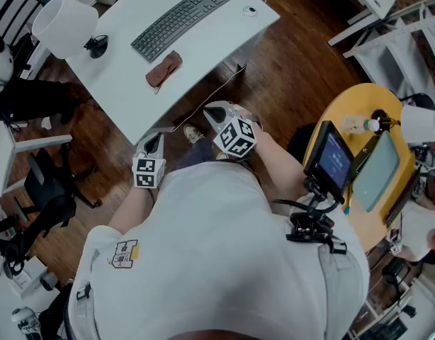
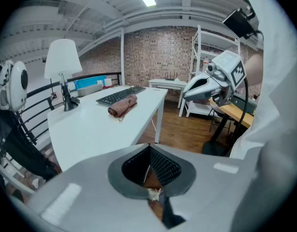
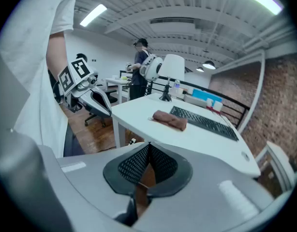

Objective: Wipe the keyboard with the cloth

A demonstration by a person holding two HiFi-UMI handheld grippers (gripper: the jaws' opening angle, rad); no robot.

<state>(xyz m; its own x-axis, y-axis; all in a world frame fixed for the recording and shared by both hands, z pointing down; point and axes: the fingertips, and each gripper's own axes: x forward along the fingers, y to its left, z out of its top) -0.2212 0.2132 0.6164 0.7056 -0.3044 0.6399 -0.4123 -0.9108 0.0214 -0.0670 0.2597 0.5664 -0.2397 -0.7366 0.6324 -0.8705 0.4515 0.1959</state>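
Cloth [image 1: 164,69]: brown, bunched, lying on the white desk [image 1: 125,83] just beside the near long edge of the keyboard [image 1: 181,20]; we cannot tell whether the two touch. The keyboard is dark and lies slantwise across the desk top. A white lamp [image 1: 65,25] stands at the desk's left end; a small round object sits past the keyboard's far end, too small for us to identify.

Left gripper [image 1: 154,137]: held low against the person's white shirt [image 1: 203,261], tilted down, well apart from the desk; in the left gripper view its jaws are clenched, tips meeting, with no object between them; a speck of pale fluff sits in the gap behind the tips.

Right gripper [image 1: 212,109]: held just beside the left one over the wooden floor [image 1: 288,76], tilted down likewise; in the right gripper view its jaws are clenched tip to tip and grasp nothing.

Both gripper views look across open floor at the desk, with cloth and keyboard in plain sight ahead. We note a yellow round table [image 1: 338,108] on the person's right, carrying a tablet on a stand.
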